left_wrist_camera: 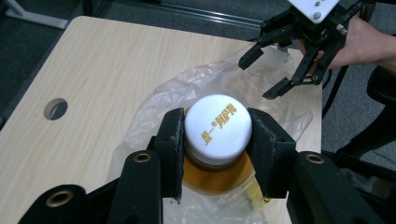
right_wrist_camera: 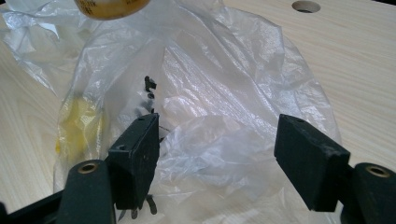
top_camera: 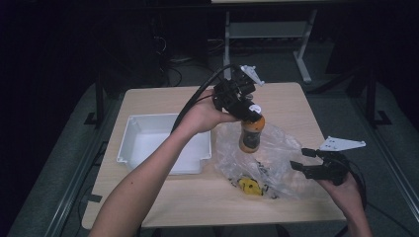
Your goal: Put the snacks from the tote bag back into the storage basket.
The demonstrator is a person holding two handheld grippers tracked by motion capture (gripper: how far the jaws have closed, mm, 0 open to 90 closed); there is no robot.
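Bottle [top_camera: 251, 134] hangs above plastic bag [top_camera: 276, 158], white cap [left_wrist_camera: 218, 127] clamped in left gripper [top_camera: 249, 114]. Right gripper [top_camera: 302, 159] beside bag, jaws wide, gripping nothing. White tray [top_camera: 131, 143] at left.

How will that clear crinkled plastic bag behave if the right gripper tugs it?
The clear crinkled plastic bag is probably floppy: it lies in loose folds on the light wooden table. It likely weighs little and would slide or bunch up, not lift cleanly. The small yellow item inside may shift. The open right gripper would pinch film only.
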